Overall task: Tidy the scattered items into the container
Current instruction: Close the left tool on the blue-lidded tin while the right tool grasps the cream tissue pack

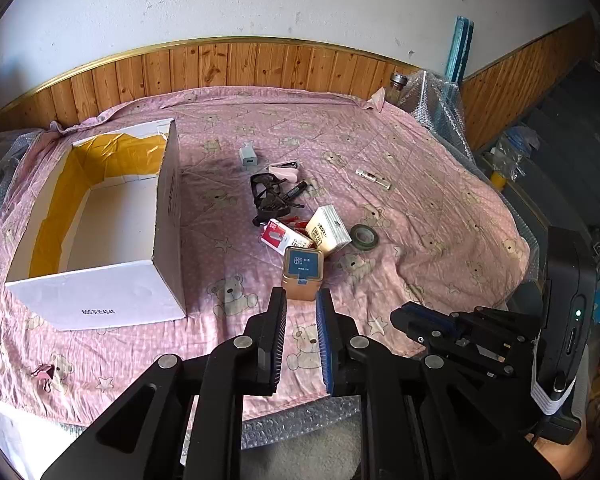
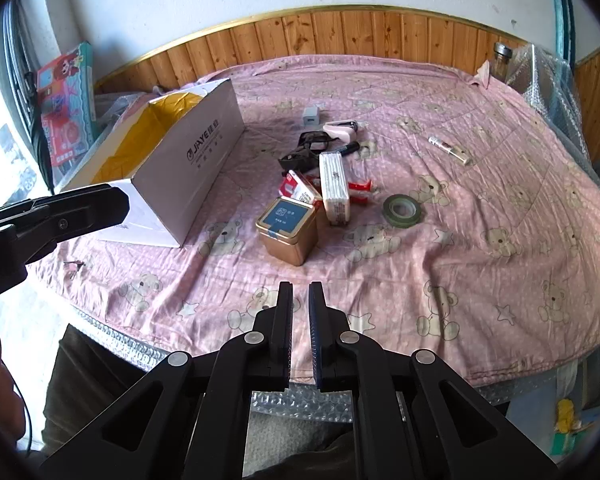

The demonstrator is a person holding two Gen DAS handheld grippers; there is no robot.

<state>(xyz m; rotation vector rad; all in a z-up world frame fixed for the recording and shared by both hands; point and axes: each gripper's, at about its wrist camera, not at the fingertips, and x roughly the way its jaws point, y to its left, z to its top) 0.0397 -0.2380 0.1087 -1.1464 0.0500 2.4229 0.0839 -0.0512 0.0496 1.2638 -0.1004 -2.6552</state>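
An open white box with yellow lining (image 1: 100, 220) (image 2: 188, 160) stands on the left of the pink bear-print bedspread (image 1: 420, 208). Beside it lies a heap: a gold tin with a blue lid (image 1: 302, 272) (image 2: 288, 228), a tissue pack (image 1: 329, 232), a red-and-white carton (image 1: 278, 236), a green tape roll (image 1: 364, 237) (image 2: 402, 209), black glasses (image 1: 268, 196), a marker (image 1: 296, 190), a pink stapler (image 1: 284, 170), a white charger (image 1: 247, 158) and a small tube (image 1: 373, 179). My left gripper (image 1: 301, 300) hovers just short of the tin, slightly open and holding nothing. My right gripper (image 2: 301, 292) hangs over the front edge, almost closed and also holding nothing.
A pink binder clip (image 1: 40, 372) lies near the bed's front left corner. A glass jar (image 1: 398, 84) and bubble wrap (image 1: 436, 100) sit at the back right. Toy boxes (image 2: 66, 100) lean against the wall at left. Wood panelling backs the bed, and shelving stands to the right.
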